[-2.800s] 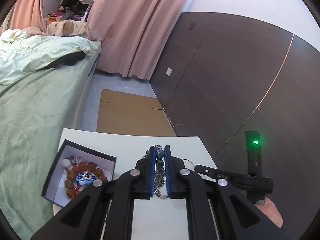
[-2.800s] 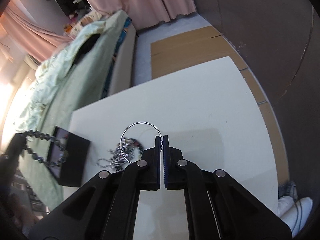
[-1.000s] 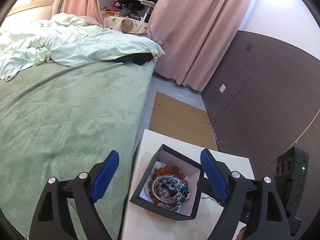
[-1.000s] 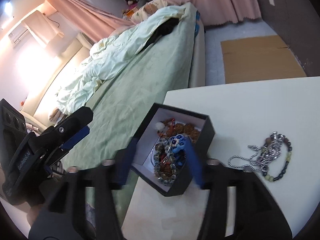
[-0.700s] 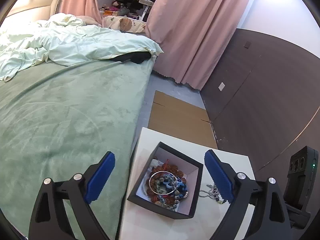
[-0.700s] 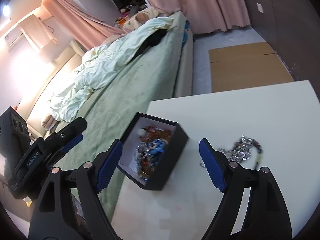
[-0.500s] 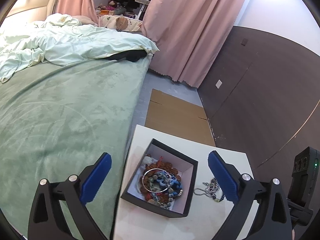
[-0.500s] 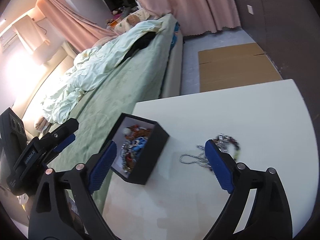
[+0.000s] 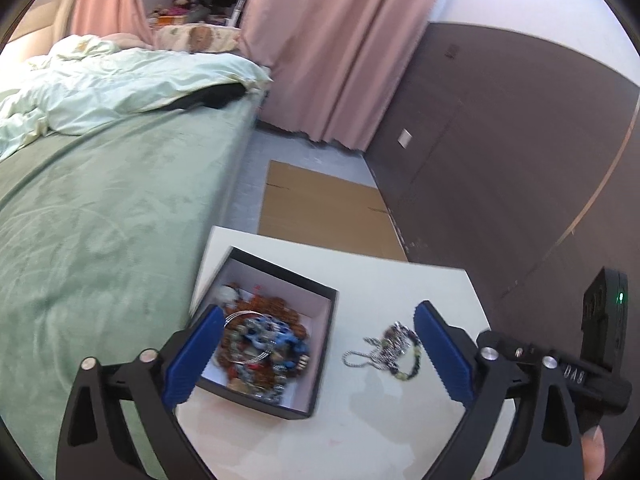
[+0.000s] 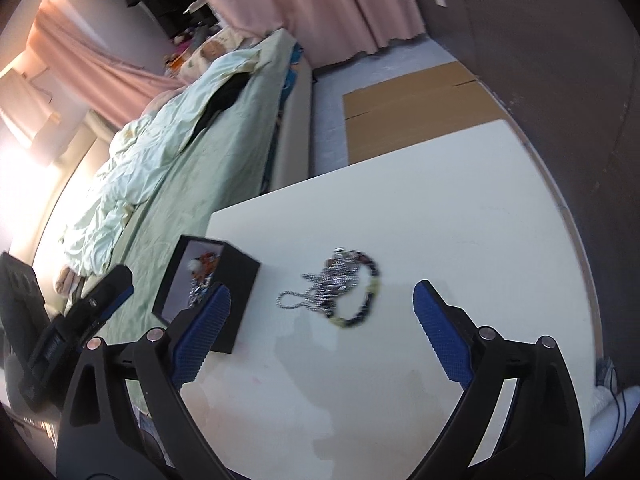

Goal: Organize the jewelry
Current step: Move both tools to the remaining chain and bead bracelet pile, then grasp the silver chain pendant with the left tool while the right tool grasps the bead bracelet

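A black box [image 9: 320,364] with a white lining stands at the left edge of the white table [image 9: 400,420]. It holds several bead bracelets, a silver bangle [image 9: 250,334] and blue beads. A loose pile of silver chain and a dark bead bracelet [image 9: 386,350] lies on the table right of the box. My left gripper [image 9: 316,354] is open and empty above the box and pile. My right gripper [image 10: 320,332] is open and empty, with the pile [image 10: 340,286] just ahead between its fingers and the box [image 10: 224,296] at its left finger.
A bed with a green cover [image 9: 100,220] runs along the table's left side. Flat cardboard [image 9: 324,210] lies on the floor beyond the table. A dark panelled wall [image 9: 500,160] stands to the right. The other hand's gripper shows in the right wrist view [image 10: 72,328].
Both grippers have let go of their jewelry into the box and opened wide. Both have since drawn back and swung right, bringing the loose pile between their fingers.
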Demonstrator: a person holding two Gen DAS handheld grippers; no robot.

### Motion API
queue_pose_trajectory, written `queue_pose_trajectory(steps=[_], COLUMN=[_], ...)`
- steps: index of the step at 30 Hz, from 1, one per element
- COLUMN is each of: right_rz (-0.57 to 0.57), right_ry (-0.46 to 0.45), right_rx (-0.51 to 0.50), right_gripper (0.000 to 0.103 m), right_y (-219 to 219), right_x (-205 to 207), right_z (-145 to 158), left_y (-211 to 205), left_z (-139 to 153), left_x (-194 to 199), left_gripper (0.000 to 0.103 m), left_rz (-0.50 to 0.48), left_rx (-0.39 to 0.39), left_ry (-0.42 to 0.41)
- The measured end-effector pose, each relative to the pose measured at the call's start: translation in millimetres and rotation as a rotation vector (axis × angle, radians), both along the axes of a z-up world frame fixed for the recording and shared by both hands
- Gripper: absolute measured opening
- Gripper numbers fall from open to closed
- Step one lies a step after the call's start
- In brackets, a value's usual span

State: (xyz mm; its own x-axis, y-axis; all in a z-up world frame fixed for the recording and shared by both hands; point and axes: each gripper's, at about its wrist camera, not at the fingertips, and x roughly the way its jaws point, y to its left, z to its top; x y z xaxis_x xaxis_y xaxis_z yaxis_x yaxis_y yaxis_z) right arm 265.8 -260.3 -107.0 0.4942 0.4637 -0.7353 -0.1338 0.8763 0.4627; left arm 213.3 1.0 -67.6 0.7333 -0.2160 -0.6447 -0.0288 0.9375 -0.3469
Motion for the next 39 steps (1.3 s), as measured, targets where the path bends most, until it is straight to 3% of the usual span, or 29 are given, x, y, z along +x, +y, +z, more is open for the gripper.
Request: queue_pose_trajectory(steps=[15,30,39], right_rz=[-0.080,-0.134,-0.139], right_ry=[0.045,0.086,0.094], right_rx=[0.004,0.014,0.011], right_gripper=[0.092,0.092,0.092], right_y=[-49,-68,-67], right_x=[4,24,36], right_z=[-6,-15,-18], left_y=[-61,-120,-147], left_z=[-22,-66,-99], left_x=[23,52,73], left_gripper=[0.057,0.047,0.038], left_rz=[-0.155,-0.277,-0.319], left_rx=[0.027,0.109,0.222], left_ry=[0.032,0.103,0.154])
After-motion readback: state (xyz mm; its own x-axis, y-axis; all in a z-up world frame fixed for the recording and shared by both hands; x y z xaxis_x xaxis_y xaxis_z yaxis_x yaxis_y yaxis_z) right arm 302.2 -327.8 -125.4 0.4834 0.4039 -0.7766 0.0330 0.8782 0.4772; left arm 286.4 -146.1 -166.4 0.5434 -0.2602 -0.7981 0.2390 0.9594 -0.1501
